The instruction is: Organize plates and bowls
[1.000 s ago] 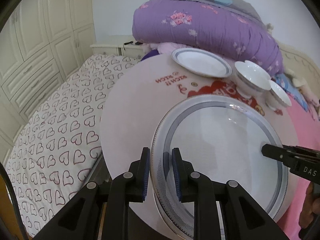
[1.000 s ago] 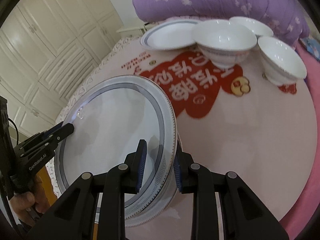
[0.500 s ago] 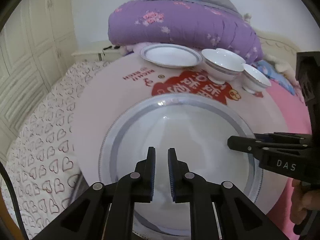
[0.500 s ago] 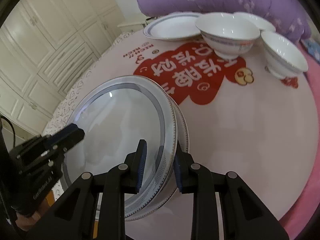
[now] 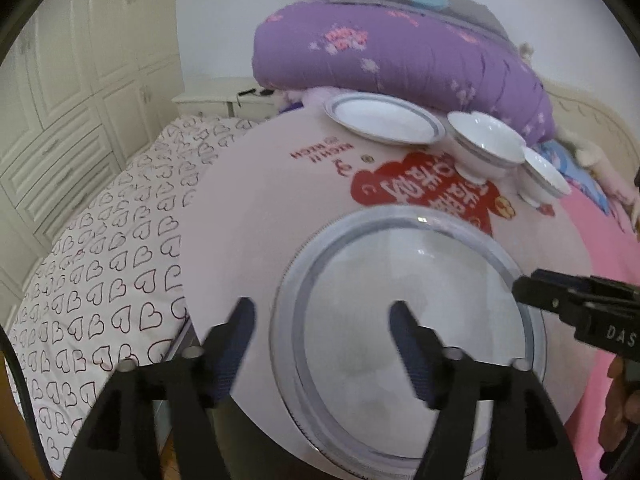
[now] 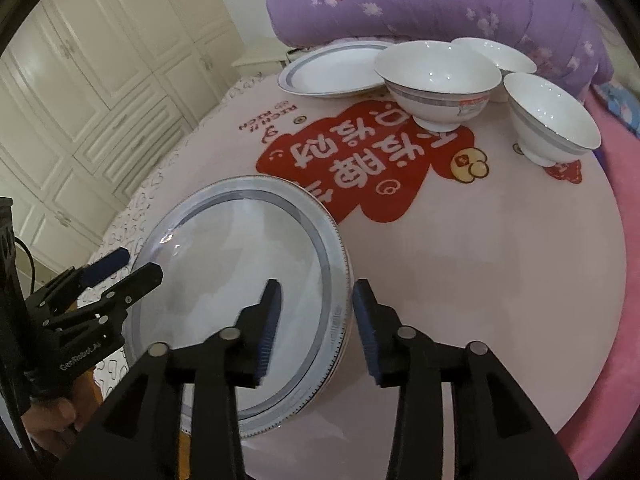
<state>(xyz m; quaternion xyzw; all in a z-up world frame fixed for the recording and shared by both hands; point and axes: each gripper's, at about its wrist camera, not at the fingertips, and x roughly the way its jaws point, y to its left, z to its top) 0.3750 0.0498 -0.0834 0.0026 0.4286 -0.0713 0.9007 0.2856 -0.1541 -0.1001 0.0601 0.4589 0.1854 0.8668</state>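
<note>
- The round table (image 6: 500, 280), pinkish with a red printed patch, fills most of what I see through both wrist cameras; a heart-print bedsheet (image 5: 112, 264) lies beside it on the left and a rolled purple quilt (image 5: 400, 52) sits behind its far edge.
- The large plate (image 6: 240, 280), grey-banded, lies flat on the near left part of the table, on top of another plate whose rim peeks out below it.
- My left gripper (image 5: 322, 336) points steeply down over the plate's left rim. Its jaws are opening and already wide, one pad off the rim, one over the well, neither pressing.
- My right gripper (image 6: 316, 328) is tilted down the same way. Its jaws are opening, straddling the right rim without gripping it.
- A smaller plate (image 6: 332, 72) rests at the far edge.
- Beside it stand three bowls: the biggest bowl (image 6: 438, 80), a second bowl (image 6: 550, 120) to its right, and a third bowl (image 6: 504, 56) partly hidden behind.
</note>
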